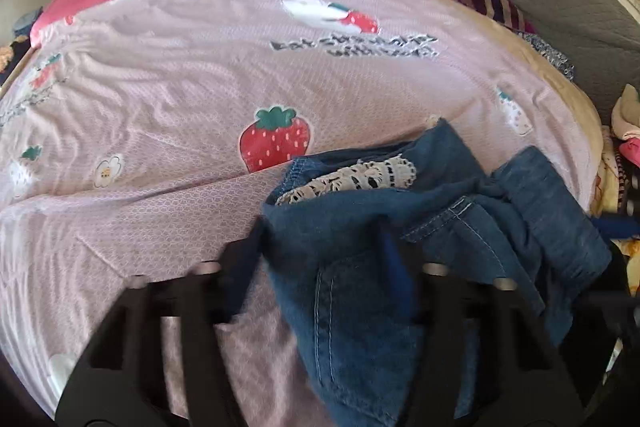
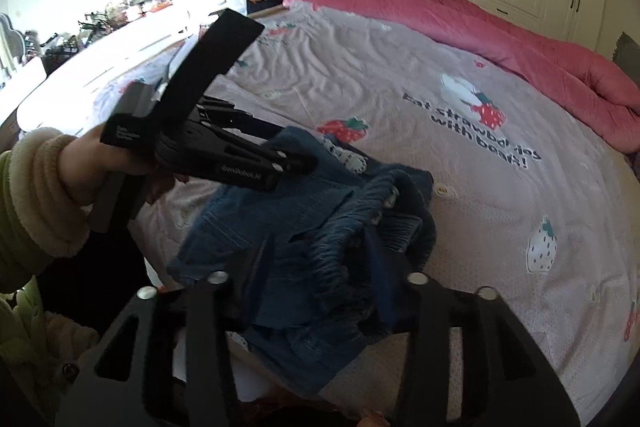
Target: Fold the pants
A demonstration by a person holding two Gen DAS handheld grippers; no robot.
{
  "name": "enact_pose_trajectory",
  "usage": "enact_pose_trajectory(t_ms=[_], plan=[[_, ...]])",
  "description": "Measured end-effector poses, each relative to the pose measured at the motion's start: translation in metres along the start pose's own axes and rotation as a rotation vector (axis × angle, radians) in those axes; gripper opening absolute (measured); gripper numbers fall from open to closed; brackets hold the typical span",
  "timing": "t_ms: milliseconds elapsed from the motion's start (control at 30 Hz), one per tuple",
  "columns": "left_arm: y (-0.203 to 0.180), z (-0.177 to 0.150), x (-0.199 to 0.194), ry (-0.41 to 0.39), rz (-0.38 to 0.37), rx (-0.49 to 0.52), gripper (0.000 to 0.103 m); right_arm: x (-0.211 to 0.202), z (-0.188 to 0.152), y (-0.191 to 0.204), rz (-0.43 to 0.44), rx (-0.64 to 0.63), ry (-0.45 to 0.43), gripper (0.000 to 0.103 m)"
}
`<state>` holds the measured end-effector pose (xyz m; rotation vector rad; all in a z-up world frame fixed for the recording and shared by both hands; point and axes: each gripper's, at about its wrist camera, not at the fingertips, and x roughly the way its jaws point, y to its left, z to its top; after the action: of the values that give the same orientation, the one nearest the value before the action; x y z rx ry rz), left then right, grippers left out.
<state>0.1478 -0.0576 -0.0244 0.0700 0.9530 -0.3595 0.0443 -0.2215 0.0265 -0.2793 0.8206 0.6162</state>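
My left gripper (image 1: 320, 247) has its jaws closed on a bunched fold of the denim pants (image 1: 432, 227), the cloth pinched between the dark pads near a stitched seam. My right gripper (image 2: 316, 259) is clamped on the gathered elastic waistband of the same pants, the ribbed denim crumpled between its fingers. The pants sit in a rumpled heap at the near edge of the bed, on the pink strawberry-print sheet (image 1: 180, 99), with a strip of white lace trim (image 1: 360, 175) showing inside the folds. From the right wrist view, my left hand (image 2: 120, 163), in a fuzzy cream cuff, holds its gripper over the heap's far-left side. A rolled pink quilt (image 2: 500, 27) lies along the far side of the bed.
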Motion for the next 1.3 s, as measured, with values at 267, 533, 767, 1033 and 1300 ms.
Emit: enact_pose_trajectory(t_ms=[267,533,767,1033,1300], plan=[[0.032,-0.002,-0.006,-0.025,-0.012,-0.041,0.018,-0.006,0.003,-0.016,0.185,0.123,-0.076,0.016],[0.033,-0.007,-0.005,-0.04,-0.021,-0.044,0.018,0.0,-0.029,-0.03,0.154,0.167,0.035,0.015],[0.021,-0.002,-0.003,-0.05,-0.009,-0.02,0.018,-0.026,-0.037,-0.014,0.135,0.13,-0.016,0.019],[0.021,0.002,-0.004,-0.04,-0.005,-0.012,0.018,-0.036,-0.02,0.079,0.16,-0.313,-0.074,0.051],[0.018,0.004,-0.001,-0.027,0.001,-0.005,0.018,0.03,-0.029,0.147,0.111,-0.686,0.054,0.049]])
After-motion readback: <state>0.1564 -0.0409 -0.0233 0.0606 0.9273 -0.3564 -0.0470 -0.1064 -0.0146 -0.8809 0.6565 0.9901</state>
